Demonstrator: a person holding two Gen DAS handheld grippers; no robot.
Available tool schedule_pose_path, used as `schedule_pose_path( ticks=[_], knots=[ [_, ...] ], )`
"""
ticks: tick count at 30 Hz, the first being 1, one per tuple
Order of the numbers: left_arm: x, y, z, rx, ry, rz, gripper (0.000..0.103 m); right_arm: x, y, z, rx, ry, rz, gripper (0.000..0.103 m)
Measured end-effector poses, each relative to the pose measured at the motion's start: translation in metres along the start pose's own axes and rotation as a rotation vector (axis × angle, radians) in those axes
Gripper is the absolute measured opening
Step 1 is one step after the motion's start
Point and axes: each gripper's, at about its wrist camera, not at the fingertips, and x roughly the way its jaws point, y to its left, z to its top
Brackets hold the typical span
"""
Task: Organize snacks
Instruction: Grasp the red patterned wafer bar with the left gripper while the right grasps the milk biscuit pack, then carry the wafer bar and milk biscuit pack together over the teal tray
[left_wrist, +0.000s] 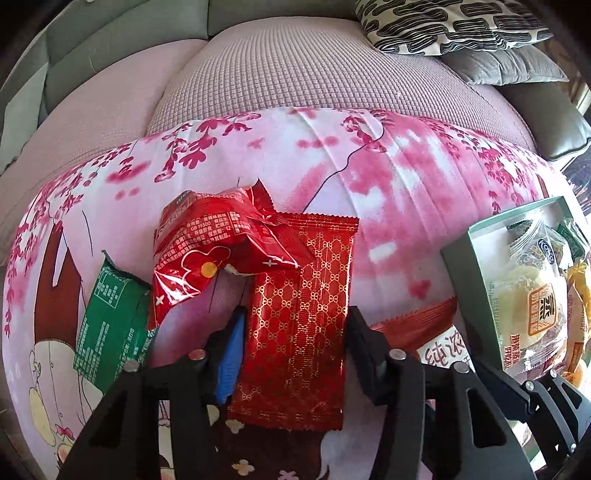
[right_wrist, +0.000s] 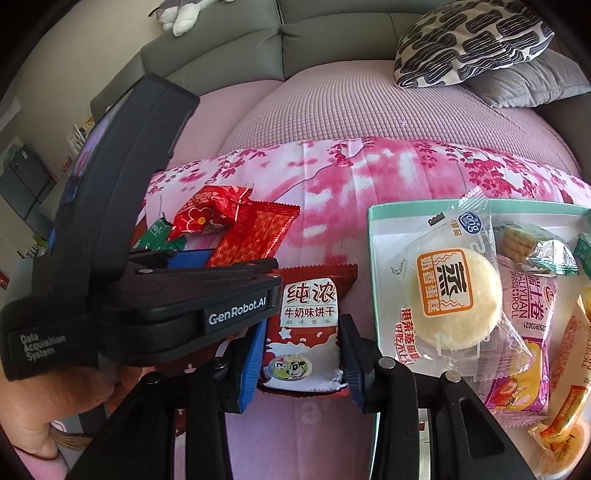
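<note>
Underneath, a pink floral cloth (left_wrist: 332, 155) covers a grey sofa (right_wrist: 332, 33).

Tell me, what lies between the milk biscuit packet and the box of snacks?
Only one finger of the right gripper, pressed on the milk biscuit packet. Past it comes the box wall straight away. The right wrist view shows this.

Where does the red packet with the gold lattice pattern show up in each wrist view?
Left wrist: the gold-patterned red packet fills the lower centre, between the left tool's fingers.
Right wrist: the same packet lies left of centre, smaller, just above the left tool's black body.
Shared landmark: the crumpled red flower wrapper lies on the packet's upper left corner in both views.
</note>
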Motion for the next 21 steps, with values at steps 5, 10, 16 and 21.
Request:
schedule_pose_path(
  ticks=[5,10,16,21],
  knots=[
    [-0.009,0.0,-0.014,-0.076,-0.022,-0.023,0.046,-0.006,0.0,-0.002,0.009,0.0,0.016,0.042],
    [-0.022,0.003,-0.033,-0.208,-0.058,-0.076,0.046,-0.015,-0.003,-0.007,0.02,-0.003,0.021,0.042],
    [-0.046,-0.002,-0.059,-0.32,-0.12,-0.125,0.046,-0.03,-0.005,-0.016,0.016,-0.013,0.04,0.042],
    [-0.066,-0.002,-0.074,-0.383,-0.165,-0.114,0.046,-0.045,-0.005,-0.026,0.008,-0.031,0.055,0.042]
  ],
)
